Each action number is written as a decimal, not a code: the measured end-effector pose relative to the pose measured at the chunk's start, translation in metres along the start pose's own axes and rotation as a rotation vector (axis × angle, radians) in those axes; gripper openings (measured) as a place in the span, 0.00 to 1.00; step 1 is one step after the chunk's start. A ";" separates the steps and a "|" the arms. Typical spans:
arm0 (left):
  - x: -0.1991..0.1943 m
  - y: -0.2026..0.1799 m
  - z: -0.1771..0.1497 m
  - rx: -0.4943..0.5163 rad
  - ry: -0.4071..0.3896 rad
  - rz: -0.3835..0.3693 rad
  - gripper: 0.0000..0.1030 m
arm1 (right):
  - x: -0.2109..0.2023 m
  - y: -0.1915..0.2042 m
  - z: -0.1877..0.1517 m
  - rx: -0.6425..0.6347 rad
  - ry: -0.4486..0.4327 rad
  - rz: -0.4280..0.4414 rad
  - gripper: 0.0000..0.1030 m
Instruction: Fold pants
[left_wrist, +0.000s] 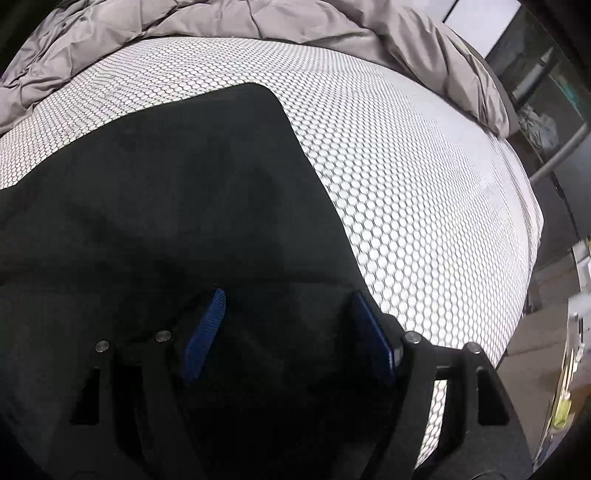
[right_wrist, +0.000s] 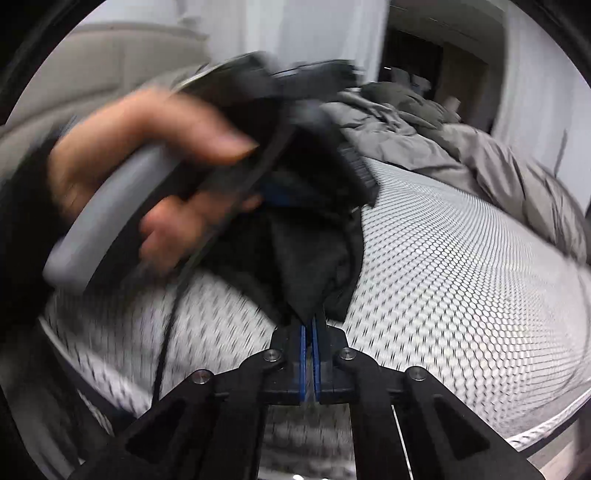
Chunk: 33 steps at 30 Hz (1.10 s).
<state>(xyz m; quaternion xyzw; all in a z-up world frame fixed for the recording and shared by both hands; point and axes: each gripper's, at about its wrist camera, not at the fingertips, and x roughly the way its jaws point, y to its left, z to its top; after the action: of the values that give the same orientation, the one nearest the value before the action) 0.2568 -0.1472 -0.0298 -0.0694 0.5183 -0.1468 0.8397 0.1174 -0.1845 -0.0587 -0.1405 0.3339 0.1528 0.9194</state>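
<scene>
The right hand-held gripper (right_wrist: 309, 325) sits at the lower centre of its wrist view with its blue pads pressed together on a pinch of the black pants (right_wrist: 306, 258), whose fabric rises from the jaws toward the middle of the frame. Above it, in the upper left of that view, a person's hand (right_wrist: 147, 155) grips the grey handle of the left hand-held gripper (left_wrist: 288, 332), blurred.

In the left wrist view, that gripper's blue pads (left_wrist: 205, 336) stand well apart at the bottom of the frame, just above the dark cloth; they do not appear to pinch it.

The pants spread across the left and centre of that view, lying on a bed's white mattress (left_wrist: 424, 206) with its honeycomb pattern. A rumpled grey duvet (left_wrist: 258, 22) is bunched along the top edge.

The fold looks only partly done: one edge is lifted by the right side, while the rest lies flat, and no neat stack shows yet.
</scene>
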 end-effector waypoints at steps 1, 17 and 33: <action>-0.001 0.001 0.001 -0.006 -0.001 -0.007 0.66 | -0.002 0.004 -0.003 -0.042 0.022 -0.005 0.01; -0.049 -0.054 -0.114 0.385 -0.086 0.076 0.76 | -0.009 -0.117 0.021 0.355 -0.017 0.191 0.58; -0.037 -0.046 -0.121 0.370 -0.082 0.071 0.81 | 0.203 -0.142 0.138 0.552 0.263 0.535 0.22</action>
<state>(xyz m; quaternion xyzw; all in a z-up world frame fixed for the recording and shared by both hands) 0.1258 -0.1750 -0.0408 0.0987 0.4501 -0.2068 0.8631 0.3975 -0.2270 -0.0677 0.1853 0.5019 0.2720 0.7999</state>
